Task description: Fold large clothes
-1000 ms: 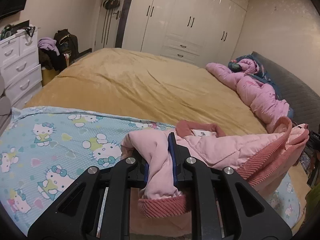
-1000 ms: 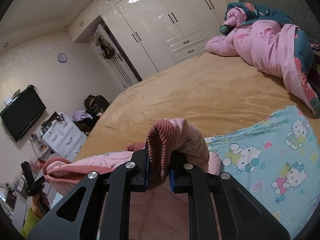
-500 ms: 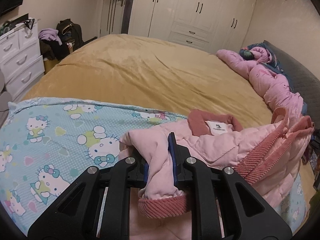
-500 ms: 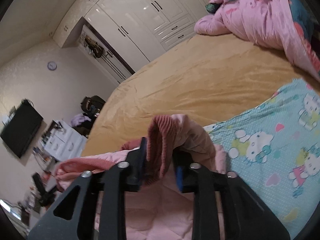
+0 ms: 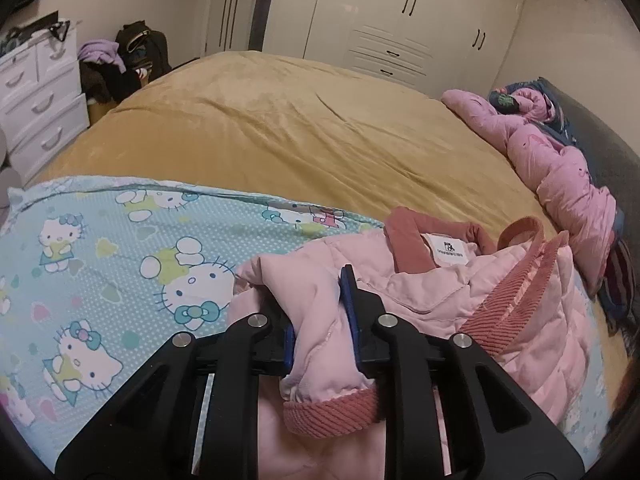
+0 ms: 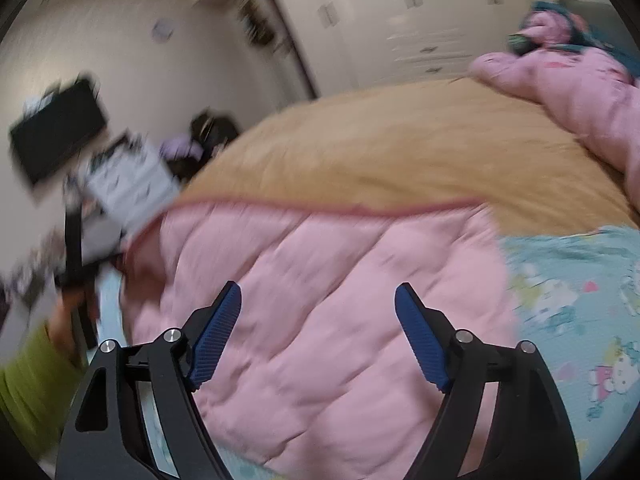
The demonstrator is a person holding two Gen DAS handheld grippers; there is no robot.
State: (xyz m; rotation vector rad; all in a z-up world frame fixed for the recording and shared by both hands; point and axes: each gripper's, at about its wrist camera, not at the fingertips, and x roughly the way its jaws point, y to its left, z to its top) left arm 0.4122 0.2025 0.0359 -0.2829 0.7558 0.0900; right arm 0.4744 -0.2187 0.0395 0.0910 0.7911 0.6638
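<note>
A pink quilted jacket [image 5: 448, 292] with dark pink ribbed trim lies on a Hello Kitty sheet [image 5: 100, 248] at the near edge of the bed. My left gripper [image 5: 320, 320] is shut on a sleeve of the jacket, with the ribbed cuff [image 5: 332, 412] hanging below the pads. In the blurred right wrist view my right gripper [image 6: 318, 336] is open and empty, just above the jacket's flat quilted panel [image 6: 320, 280].
The bed has a mustard cover [image 5: 300, 132]. A pink duvet [image 5: 560, 168] lies bunched along the dark headboard on the right. White wardrobes [image 5: 400, 20] stand behind the bed. A white drawer chest [image 5: 36, 100] stands at the left, with bags and clothes beside it.
My right gripper has opened and let go of the ribbed hem it held. The jacket now lies spread flat beneath it. My left gripper has kept its hold and moved lower and forward.
</note>
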